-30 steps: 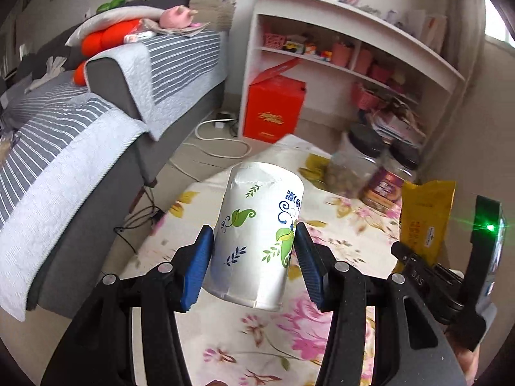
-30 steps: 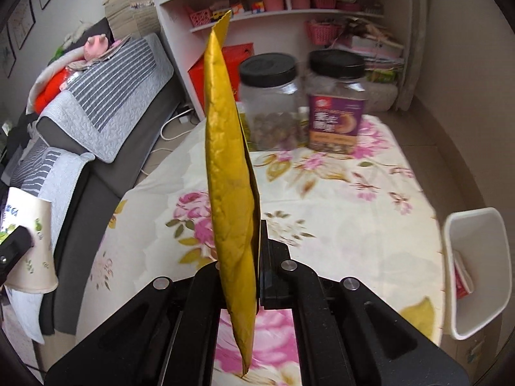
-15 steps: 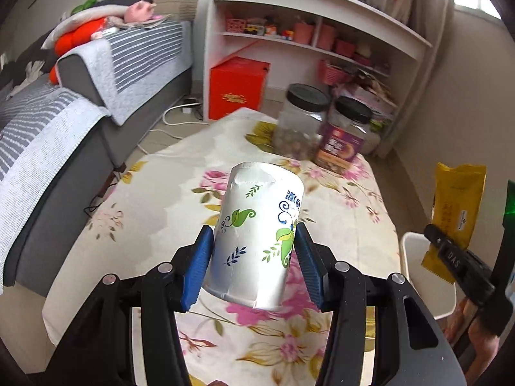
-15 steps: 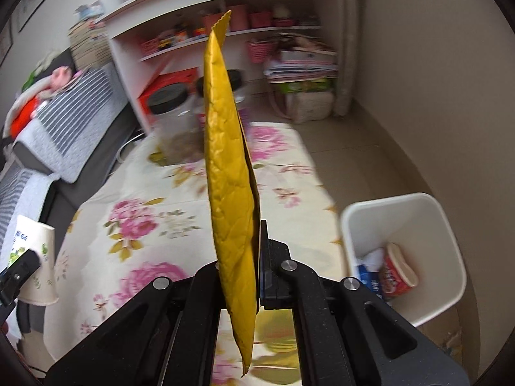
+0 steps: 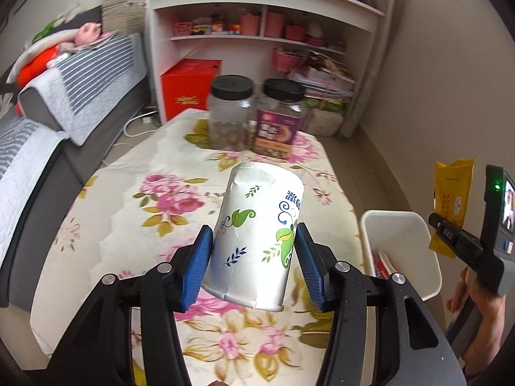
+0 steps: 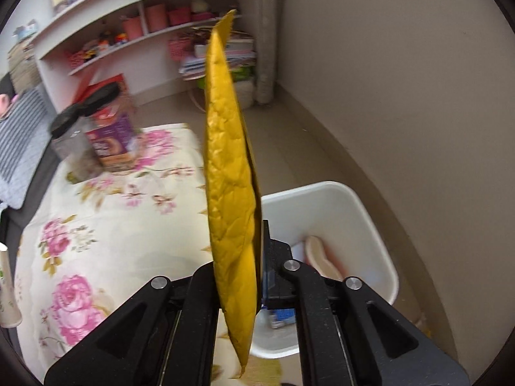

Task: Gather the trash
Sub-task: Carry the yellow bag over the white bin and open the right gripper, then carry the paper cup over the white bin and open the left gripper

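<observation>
Paper cup [image 5: 257, 241] between left tongs [image 5: 254, 267]; yellow packet [image 6: 230, 167] in right tongs [image 6: 239, 270]

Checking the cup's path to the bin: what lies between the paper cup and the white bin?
Left wrist view: only bare floral tablecloth separates the paper cup, clamped in the left gripper, from the white bin.

Swung rightward from sofa toward the far shelf. Now holding yellow packet [image 6: 230, 173] directly above the white bin [image 6: 360, 212] (a second ago out over the floral table [image 6: 106, 225]), paper cup [image 5: 257, 241] trailing left.
</observation>
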Motion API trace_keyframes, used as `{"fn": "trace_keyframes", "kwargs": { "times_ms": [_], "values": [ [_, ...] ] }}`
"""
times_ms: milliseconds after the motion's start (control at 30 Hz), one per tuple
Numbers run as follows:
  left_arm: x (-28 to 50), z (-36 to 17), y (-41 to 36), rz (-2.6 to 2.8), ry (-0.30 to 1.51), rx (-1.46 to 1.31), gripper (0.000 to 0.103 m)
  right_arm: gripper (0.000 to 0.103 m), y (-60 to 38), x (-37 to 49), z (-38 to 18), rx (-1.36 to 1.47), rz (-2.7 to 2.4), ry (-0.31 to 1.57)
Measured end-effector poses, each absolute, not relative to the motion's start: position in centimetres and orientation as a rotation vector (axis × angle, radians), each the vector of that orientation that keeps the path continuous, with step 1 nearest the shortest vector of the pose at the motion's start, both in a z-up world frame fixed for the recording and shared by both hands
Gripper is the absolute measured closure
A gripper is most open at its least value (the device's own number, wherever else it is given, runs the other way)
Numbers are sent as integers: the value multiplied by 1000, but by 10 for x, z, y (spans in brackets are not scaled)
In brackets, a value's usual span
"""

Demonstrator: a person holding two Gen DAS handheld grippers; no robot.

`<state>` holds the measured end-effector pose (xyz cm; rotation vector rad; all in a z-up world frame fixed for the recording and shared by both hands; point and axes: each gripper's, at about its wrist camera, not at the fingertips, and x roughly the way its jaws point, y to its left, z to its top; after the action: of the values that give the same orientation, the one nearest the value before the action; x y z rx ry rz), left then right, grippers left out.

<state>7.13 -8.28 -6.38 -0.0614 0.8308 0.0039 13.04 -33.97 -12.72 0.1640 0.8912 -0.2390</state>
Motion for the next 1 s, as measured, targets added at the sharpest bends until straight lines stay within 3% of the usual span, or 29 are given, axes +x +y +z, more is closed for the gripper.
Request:
{"fn": "trace_keyframes", "kwargs": {
  "times_ms": [33, 67, 133, 233, 800, 1000],
  "values": [
    [72, -64, -87, -3, 832, -57, 51, 86, -349, 130, -129, 167, -253, 896],
    [74, -64, -96, -16, 834, -51, 51, 70, -356, 130, -130, 172, -268, 902],
    [76, -64, -110, -37, 835, -40, 51, 53, -375, 126, -129, 196, -300, 895],
    [80, -62, -136, -74, 830, -12, 51, 36, -395, 120, -125, 228, -327, 880],
    [105, -65, -292, -306, 821, 88, 48, 19, -500, 54, -91, 440, -521, 705],
    [116, -65, -338, -405, 837, 90, 37, 11, -528, 22, -82, 448, -650, 643]
  ]
}}
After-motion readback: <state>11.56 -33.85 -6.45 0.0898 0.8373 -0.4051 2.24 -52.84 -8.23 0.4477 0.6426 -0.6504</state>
